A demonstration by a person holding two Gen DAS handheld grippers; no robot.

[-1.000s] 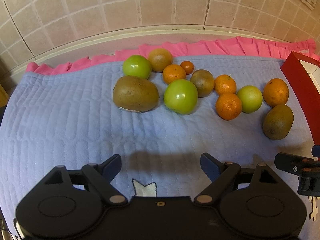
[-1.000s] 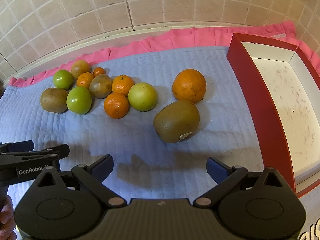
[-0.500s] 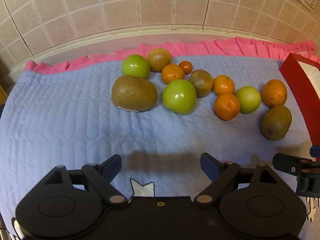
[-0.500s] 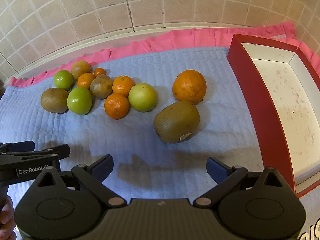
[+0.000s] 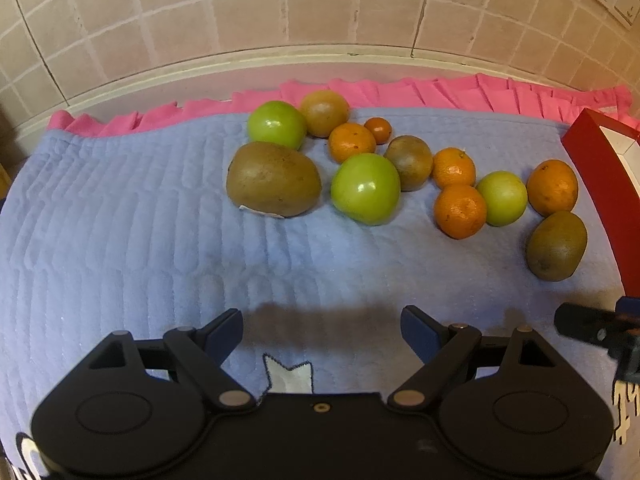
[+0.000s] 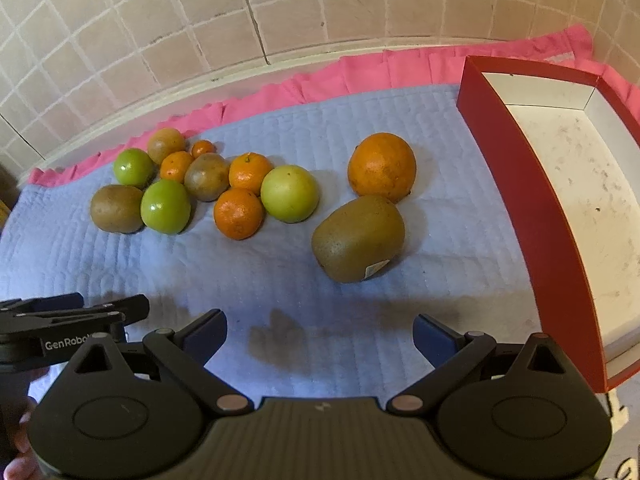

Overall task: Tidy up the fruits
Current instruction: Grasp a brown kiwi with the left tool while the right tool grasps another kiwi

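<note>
Both jaws are wide and hold nothing. The right gripper [image 6: 319,330] should gently grab the near kiwi [image 6: 358,238], then carry it right to the red box [image 6: 532,216].

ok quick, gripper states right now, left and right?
Left gripper: open, holding nothing, above the blue mat.
Right gripper: open, holding nothing, short of the kiwi.

Green, orange and brown fruits [image 6: 248,196] loosely clustered on the blue quilted mat, beside an empty red box [image 6: 532,208].
</note>
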